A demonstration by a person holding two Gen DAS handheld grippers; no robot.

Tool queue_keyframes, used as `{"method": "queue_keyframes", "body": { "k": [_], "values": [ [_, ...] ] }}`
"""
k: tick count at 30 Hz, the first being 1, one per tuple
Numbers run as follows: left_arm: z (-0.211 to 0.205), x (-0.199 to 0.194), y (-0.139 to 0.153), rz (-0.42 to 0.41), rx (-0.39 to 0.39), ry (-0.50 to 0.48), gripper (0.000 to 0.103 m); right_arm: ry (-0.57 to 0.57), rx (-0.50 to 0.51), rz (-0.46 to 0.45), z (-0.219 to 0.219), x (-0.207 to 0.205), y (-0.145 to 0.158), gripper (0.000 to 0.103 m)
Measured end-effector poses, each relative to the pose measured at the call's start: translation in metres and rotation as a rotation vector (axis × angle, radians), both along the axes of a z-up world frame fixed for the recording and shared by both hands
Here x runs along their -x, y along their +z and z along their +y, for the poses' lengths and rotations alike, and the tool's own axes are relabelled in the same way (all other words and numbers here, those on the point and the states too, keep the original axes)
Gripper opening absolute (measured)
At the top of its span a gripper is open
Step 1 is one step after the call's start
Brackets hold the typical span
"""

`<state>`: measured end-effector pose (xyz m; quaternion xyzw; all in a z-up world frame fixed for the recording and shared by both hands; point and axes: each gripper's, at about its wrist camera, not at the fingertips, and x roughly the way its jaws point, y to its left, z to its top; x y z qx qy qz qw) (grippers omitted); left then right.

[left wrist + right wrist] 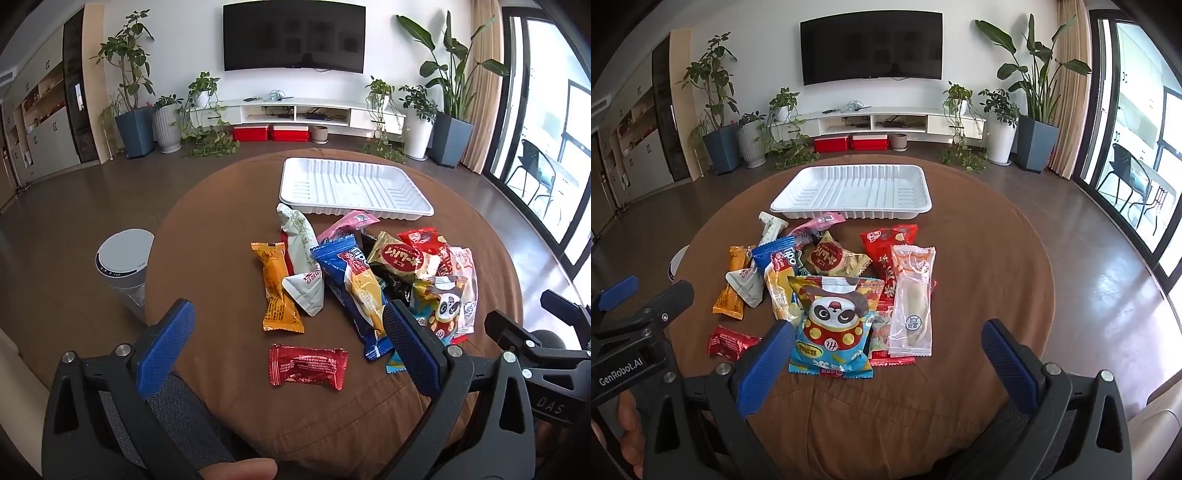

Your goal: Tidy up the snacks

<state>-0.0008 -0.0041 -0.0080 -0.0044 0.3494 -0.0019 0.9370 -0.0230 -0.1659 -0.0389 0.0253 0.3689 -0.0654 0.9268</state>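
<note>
The white tray sits bare at the far side of the brown-covered round table, and every snack lies loose in a heap just in front of it, so none of the sorting looks done. Both claws hover at the near edge with jaws spread wide, holding nothing: the left gripper above the small red candy, the right gripper over the panda bag.

The main risk is the pile itself. The packets overlap, so closing on the panda bag may drag the clear-wrapped snack or the red pack beneath along with it. The wrappers look slick and puffy, and a pinch on a corner could slip. The pink packet touches the tray's front rim and could be nudged under it.

Only the left view shows the grey bin beside the table whole, and the orange bar at full length; the right view shows the clear-wrapped snack unobstructed.
</note>
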Motion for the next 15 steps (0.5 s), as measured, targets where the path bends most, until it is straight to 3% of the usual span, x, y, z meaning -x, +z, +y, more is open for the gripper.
{"method": "queue_keyframes", "body": {
  "k": [15],
  "values": [
    [-0.0002, -0.0015, -0.0022, 0.006, 0.002, -0.002, 0.103, 0.000, 0.001, 0.005, 0.0003, 0.0000, -0.0013, 0.103]
  ]
}}
